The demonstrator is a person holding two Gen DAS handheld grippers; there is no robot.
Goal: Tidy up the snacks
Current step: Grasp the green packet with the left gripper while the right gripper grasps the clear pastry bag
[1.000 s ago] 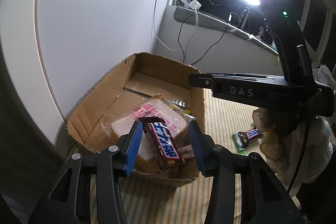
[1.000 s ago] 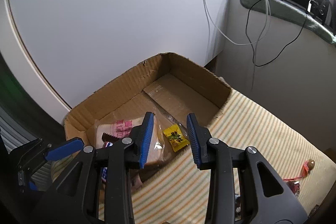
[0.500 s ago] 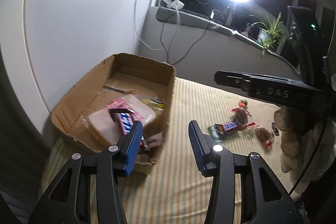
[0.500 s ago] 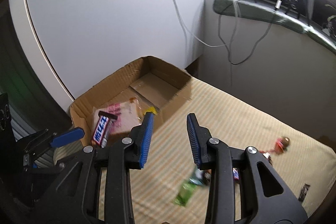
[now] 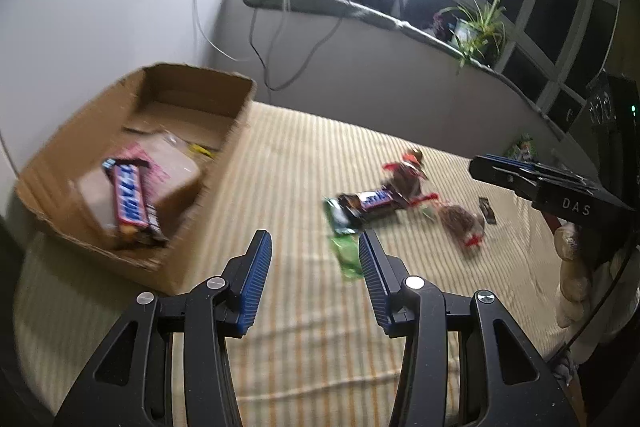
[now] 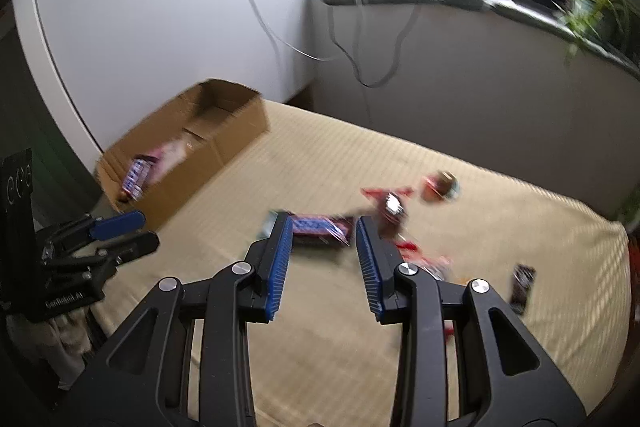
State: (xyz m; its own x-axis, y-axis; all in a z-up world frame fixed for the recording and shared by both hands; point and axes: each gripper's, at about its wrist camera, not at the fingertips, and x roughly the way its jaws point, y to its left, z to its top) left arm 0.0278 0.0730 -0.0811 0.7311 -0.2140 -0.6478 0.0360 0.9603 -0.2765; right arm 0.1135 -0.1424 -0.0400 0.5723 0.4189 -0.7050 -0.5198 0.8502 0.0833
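Change: left claw (image 5: 312,279), earlier over the cardboard box (image 5: 208,155), now hangs beside it, part-open, empty.
Right claw (image 6: 322,263): opening, empty.
Chocolate bar (image 5: 132,207): in box atop bread, long axis toward near wall.

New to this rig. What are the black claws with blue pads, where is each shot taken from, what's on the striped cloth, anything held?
No robot arm here: a person holds a two-finger gripper in each hand, and each carries a fisheye camera looking along its fingers. One picture looks past the left gripper, the other past the right gripper; each also catches the other gripper at its edge.

Both are empty. The left jaws stand apart; the right jaws are opening, nothing between them.

On the striped cloth stands a cardboard box holding a chocolate bar on a wrapped bread pack. Outside it lie a second chocolate bar over a green packet, red-wrapped sweets and a small dark packet. Blur hides finer detail.
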